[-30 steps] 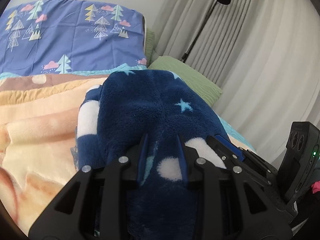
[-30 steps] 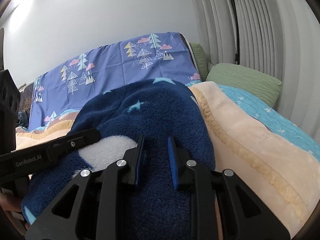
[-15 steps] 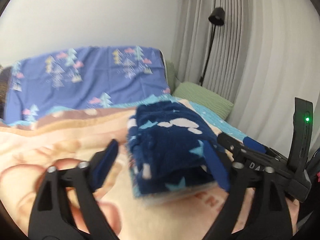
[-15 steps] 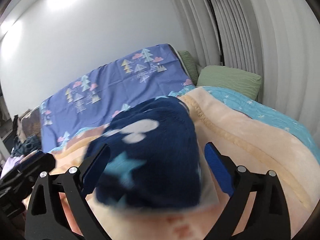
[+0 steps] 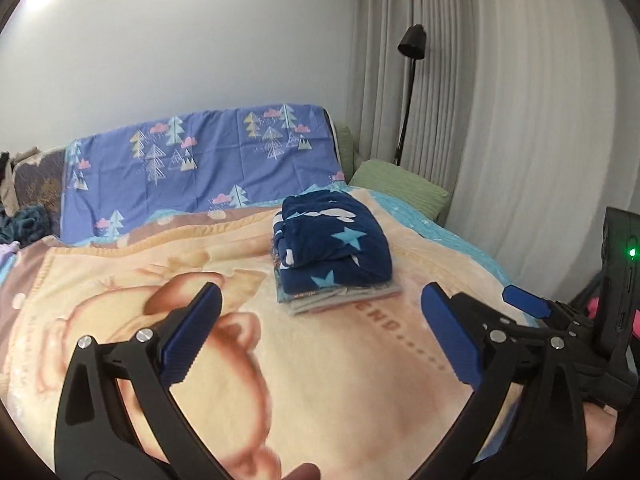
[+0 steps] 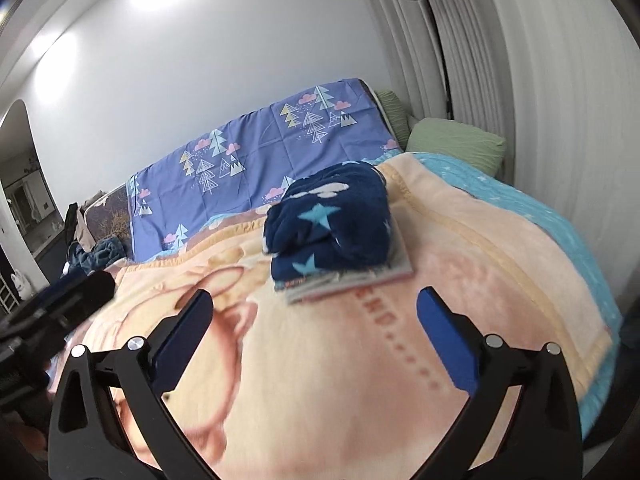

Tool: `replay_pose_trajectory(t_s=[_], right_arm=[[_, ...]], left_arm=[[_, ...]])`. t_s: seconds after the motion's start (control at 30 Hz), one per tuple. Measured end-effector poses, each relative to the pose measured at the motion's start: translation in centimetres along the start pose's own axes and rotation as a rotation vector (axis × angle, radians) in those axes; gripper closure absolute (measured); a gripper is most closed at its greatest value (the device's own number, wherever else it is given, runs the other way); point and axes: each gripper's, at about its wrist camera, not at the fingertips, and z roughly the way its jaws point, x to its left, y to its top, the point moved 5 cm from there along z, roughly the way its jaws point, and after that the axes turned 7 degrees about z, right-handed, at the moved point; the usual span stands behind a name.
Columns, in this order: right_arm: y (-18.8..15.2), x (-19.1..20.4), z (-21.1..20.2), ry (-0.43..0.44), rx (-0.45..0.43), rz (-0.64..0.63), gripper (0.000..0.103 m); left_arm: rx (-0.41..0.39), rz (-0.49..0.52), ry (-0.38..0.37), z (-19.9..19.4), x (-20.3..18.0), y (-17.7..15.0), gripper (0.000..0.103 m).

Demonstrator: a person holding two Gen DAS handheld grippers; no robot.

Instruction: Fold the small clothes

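Both hand-held grippers, left (image 5: 320, 316) and right (image 6: 312, 320), hang spread wide with nothing between the blue pads, well back from the clothes. Only writing I can spot is part of a word printed on the peach blanket (image 5: 340, 380), looks like "END" plus dots, can't read more. The navy fleece with stars (image 5: 334, 246) sits folded on top of a small stack of flat folded clothes (image 5: 340, 296) mid-bed, with a purple tree-print sheet (image 5: 200, 168), green pillow (image 5: 400, 186), floor lamp (image 5: 412, 40) and pale curtains (image 5: 500, 120) behind.
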Motion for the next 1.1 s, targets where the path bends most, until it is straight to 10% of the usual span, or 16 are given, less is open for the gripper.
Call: replay_pose_trajectory(t_s=[0.43, 1.1], right_arm=[[-6.8, 0.3, -10.4, -0.017, -0.041, -0.023, 0.001], [-12.1, 3.5, -11.2, 0.028, -0.006, -0.022, 0.001]], left_arm=[[0.016, 0.007, 0.094, -8.9, -0.1, -6.6, 0.002], [0.024, -0.026, 0.200, -14.2, 3.2, -12.0, 0.002]])
